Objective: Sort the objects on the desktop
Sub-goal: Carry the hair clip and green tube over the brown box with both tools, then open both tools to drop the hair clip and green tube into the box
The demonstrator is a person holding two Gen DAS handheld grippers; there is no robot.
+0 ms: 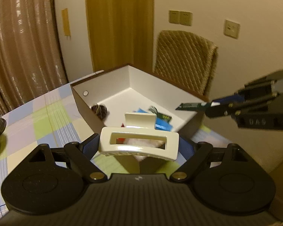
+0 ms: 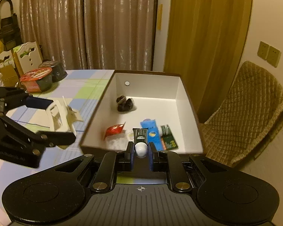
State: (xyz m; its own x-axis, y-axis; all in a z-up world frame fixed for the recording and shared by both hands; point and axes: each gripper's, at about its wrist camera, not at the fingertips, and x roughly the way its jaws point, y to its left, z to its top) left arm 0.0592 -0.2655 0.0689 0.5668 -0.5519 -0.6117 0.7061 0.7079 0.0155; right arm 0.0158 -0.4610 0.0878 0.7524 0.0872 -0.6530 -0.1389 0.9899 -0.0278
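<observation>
Over the white box [image 2: 186,113], with room inside, our left gripper [image 1: 139,145] squeezes the hair clip [image 1: 138,146]; our right gripper [image 2: 141,151] pinches the tube [image 2: 140,137].

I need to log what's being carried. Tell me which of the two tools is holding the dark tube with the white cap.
The right tool. It grips the dark tube by its white cap, above the white box. The left tool holds a cream hair claw clip instead.

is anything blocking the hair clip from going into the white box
Nothing visible does. The cream plastic hair clip, held in the left hand-held gripper, sits just short of the open white cardboard box; only its near wall lies between.
</observation>
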